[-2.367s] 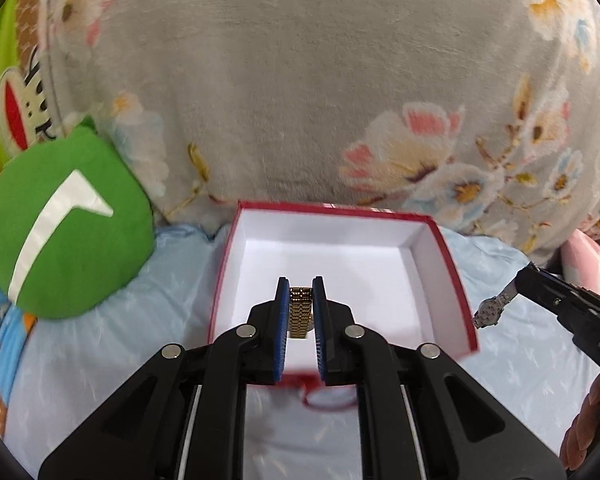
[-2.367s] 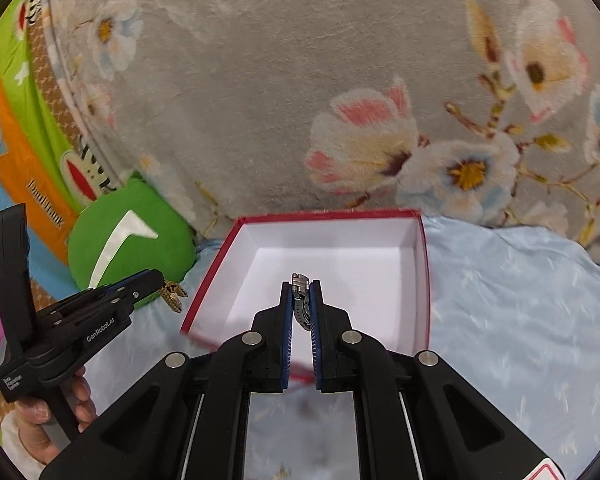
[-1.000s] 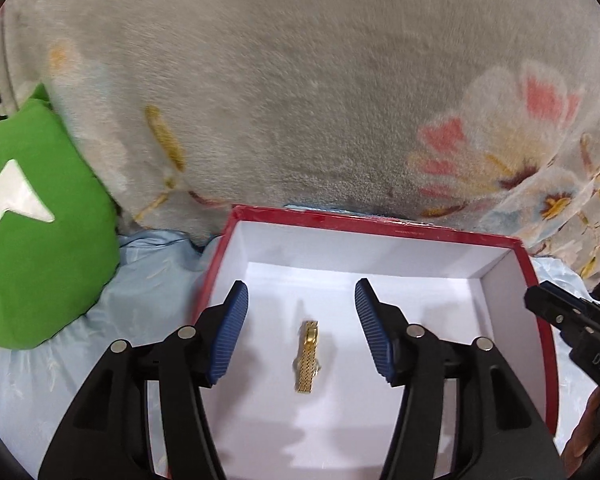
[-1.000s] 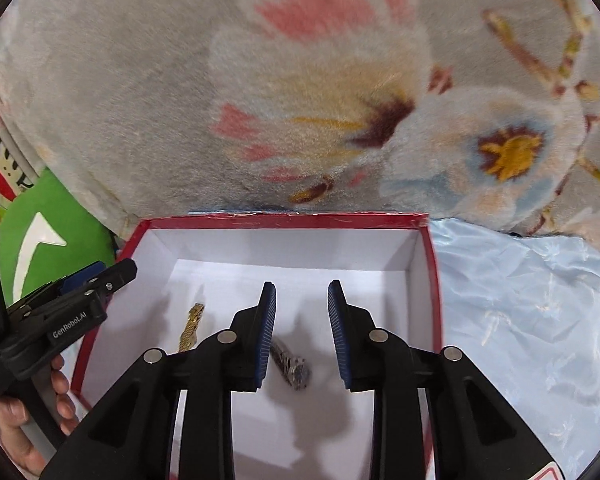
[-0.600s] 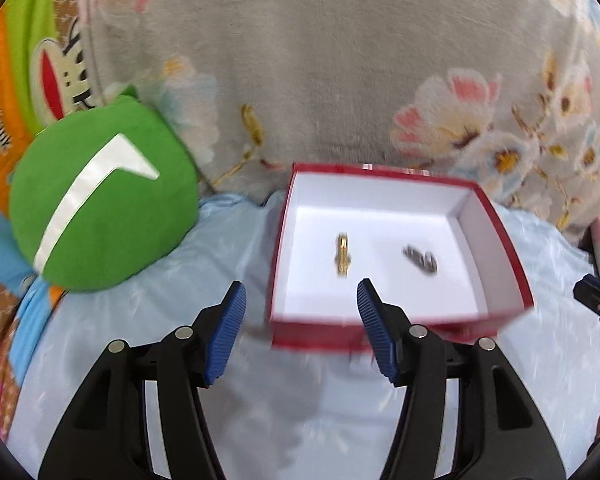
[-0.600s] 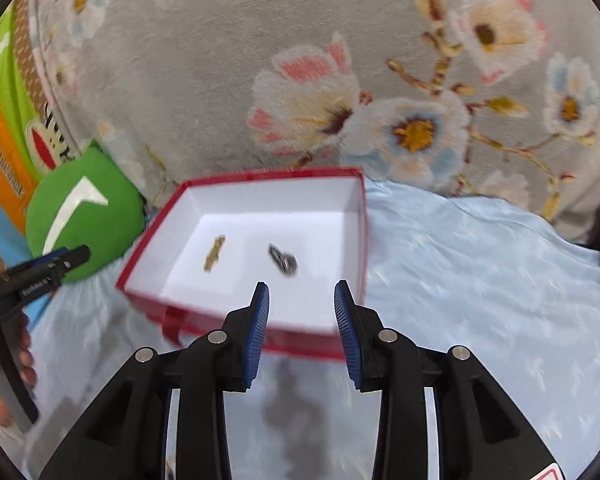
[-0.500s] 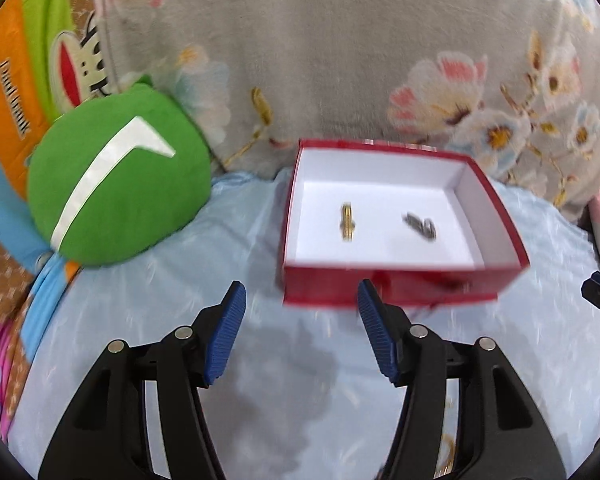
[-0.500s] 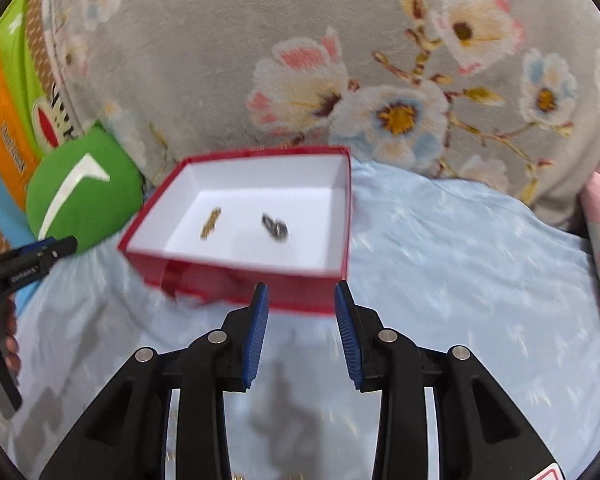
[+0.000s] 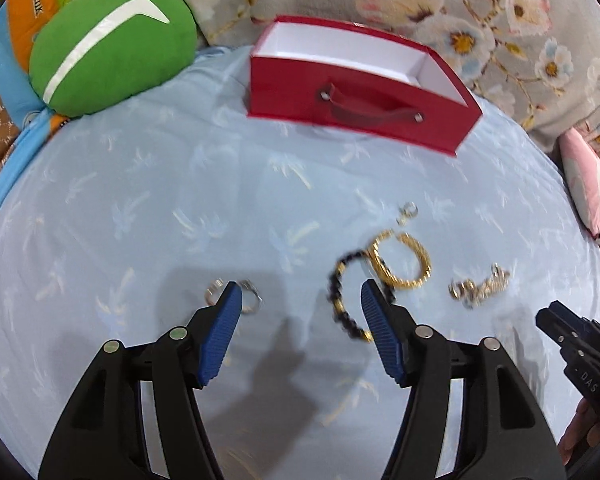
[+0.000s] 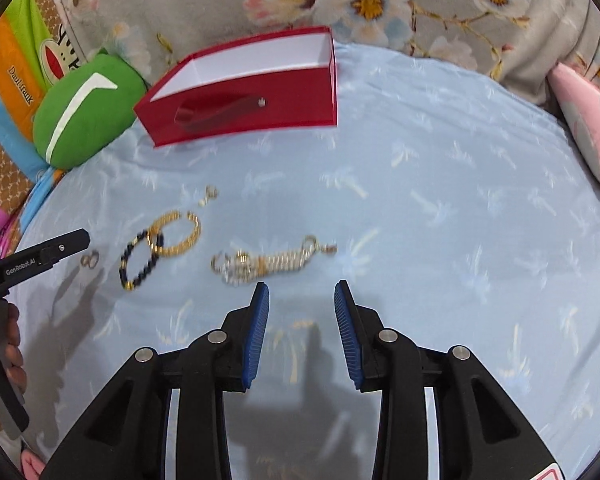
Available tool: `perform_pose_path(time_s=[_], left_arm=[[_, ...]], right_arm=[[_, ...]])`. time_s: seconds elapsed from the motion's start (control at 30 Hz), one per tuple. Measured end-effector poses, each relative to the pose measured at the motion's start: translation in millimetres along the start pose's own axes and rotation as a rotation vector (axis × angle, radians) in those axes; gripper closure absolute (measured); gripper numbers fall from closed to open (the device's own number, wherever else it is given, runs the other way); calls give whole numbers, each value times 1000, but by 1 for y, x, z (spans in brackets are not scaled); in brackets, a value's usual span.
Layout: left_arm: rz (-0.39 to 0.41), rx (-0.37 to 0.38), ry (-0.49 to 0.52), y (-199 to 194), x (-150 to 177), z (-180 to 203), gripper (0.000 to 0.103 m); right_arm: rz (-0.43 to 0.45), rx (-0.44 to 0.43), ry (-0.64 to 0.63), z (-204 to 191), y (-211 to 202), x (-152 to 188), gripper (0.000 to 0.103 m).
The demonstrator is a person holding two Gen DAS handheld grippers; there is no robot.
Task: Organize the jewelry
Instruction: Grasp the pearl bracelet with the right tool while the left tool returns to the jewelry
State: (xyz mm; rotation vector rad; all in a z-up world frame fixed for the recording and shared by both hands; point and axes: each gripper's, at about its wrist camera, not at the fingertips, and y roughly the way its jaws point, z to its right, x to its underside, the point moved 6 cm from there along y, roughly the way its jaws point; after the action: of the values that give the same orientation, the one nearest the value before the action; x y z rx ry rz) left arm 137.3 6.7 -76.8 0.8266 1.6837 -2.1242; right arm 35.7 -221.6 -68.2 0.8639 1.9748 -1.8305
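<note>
While both hand-held grippers hang wide and empty over the bed point(image 10: 440, 184), left point(image 9: 300, 300) nearest the beaded bracelet point(image 9: 342, 300), right point(image 10: 300, 292) by the chain point(image 10: 268, 262), remember these pieces are light, limp and slippery: pinch across a bunched stretch.
</note>
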Motion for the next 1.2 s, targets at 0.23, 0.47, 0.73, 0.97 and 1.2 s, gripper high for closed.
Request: perform_pose_path(time_s=[0.23, 0.47, 0.73, 0.97, 1.2], left_arm=[[-52, 48, -4, 11, 23, 27, 39], [-42, 38, -26, 8, 21, 22, 38], [-28, 33, -52, 6, 14, 13, 35], [-34, 47, -58, 12, 8, 14, 34], [-50, 79, -39, 21, 2, 27, 34]], right_arm=[[-24, -61, 31, -10, 7, 1, 70], [-95, -181, 167, -19, 35, -6, 69], [-111, -190, 274, -22, 57, -22, 65], [-93, -124, 287, -20, 70, -32, 60], [-88, -99, 264, -12, 72, -33, 87]])
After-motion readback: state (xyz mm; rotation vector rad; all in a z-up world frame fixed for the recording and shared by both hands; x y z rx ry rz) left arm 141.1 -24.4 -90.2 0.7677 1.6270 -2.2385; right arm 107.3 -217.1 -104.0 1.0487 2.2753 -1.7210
